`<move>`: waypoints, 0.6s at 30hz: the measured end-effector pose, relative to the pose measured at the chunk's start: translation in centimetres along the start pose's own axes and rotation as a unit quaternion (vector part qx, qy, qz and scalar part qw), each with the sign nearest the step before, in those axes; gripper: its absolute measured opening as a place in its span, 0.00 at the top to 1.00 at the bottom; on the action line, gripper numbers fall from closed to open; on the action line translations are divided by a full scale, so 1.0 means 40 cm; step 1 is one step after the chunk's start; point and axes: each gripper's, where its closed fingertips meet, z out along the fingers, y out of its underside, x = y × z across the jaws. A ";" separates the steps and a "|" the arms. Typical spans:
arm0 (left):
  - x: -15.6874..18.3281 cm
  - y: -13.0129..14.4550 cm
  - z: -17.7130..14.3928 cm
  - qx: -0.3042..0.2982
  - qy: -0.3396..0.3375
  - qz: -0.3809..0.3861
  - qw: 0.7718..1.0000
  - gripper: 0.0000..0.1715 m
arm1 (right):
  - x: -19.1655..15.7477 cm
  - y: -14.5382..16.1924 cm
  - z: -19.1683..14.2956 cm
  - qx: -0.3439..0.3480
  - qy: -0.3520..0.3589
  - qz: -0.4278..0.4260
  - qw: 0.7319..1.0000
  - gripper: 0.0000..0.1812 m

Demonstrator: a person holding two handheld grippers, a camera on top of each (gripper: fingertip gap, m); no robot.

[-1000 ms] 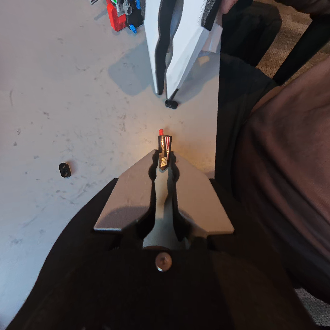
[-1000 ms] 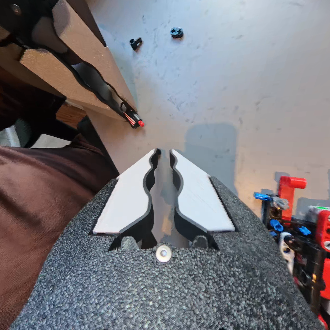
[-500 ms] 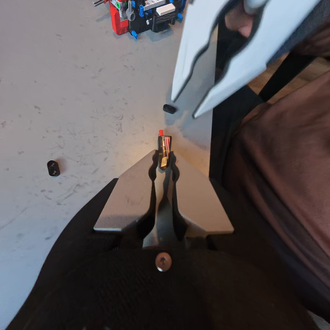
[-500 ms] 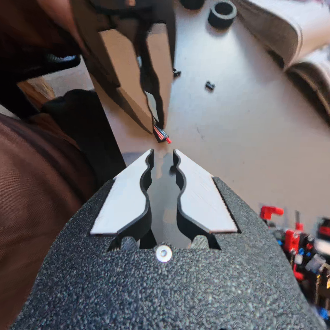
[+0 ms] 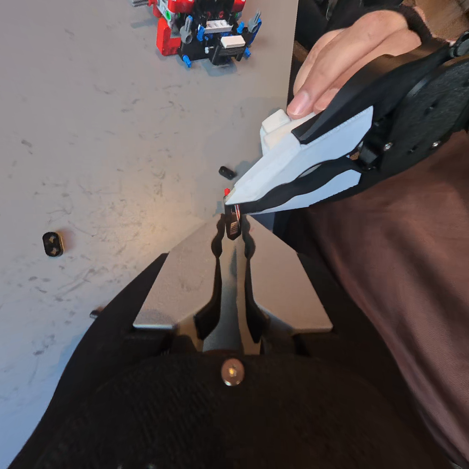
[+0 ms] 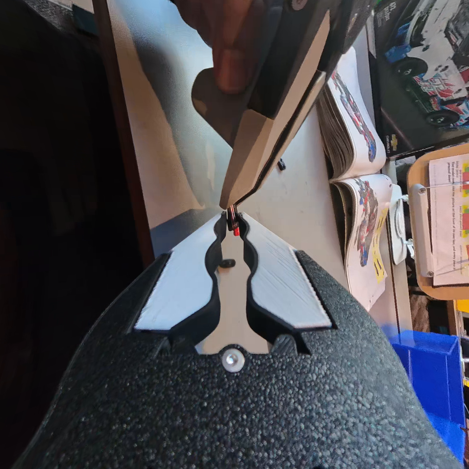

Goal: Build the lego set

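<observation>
My left gripper [image 5: 232,218] is shut on a small black lego piece [image 5: 233,228] with red and white stripes and a red pin at its far end. It holds the piece above the table's right edge. My right gripper [image 5: 234,206], white-fingered, comes in from the right, and its tips close on the piece's upper end. In the right wrist view my right gripper [image 6: 232,217] pinches the same piece [image 6: 233,223], with the left gripper [image 6: 229,204] reaching down from above. The red, black and blue lego model [image 5: 205,33] stands at the far side of the table.
Loose black lego connectors lie on the grey table [image 5: 101,127]: one at left [image 5: 52,244], one near the grippers [image 5: 226,172]. An open instruction booklet [image 6: 360,127], a set box [image 6: 418,63] and a blue bin [image 6: 431,375] are to the right. A person's brown clothing [image 5: 380,279] fills the right. The tips of both grippers are at nearly the same place.
My right gripper swung from the table over to the left gripper and narrowed its fingers onto the striped piece. The left gripper kept hold of the piece and stayed nearly still.
</observation>
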 end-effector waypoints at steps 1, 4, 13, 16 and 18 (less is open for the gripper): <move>0.006 -0.009 0.002 0.005 0.004 0.005 1.000 0.94 | 0.005 0.003 -0.010 0.003 0.006 0.005 1.000 0.95; 0.028 -0.042 -0.005 0.021 0.017 0.038 0.999 0.86 | 0.043 0.038 -0.051 0.002 0.030 0.044 0.999 0.95; -0.034 -0.043 0.067 -0.048 -0.016 0.221 0.974 0.83 | 0.157 0.148 -0.221 0.118 0.045 0.323 0.938 0.95; -0.027 -0.045 0.103 -0.071 -0.004 0.291 0.954 0.83 | 0.168 0.154 -0.240 0.156 0.033 0.371 0.915 0.95; -0.032 -0.052 0.115 -0.085 -0.004 0.318 0.944 0.83 | 0.174 0.159 -0.241 0.172 0.022 0.393 0.903 0.95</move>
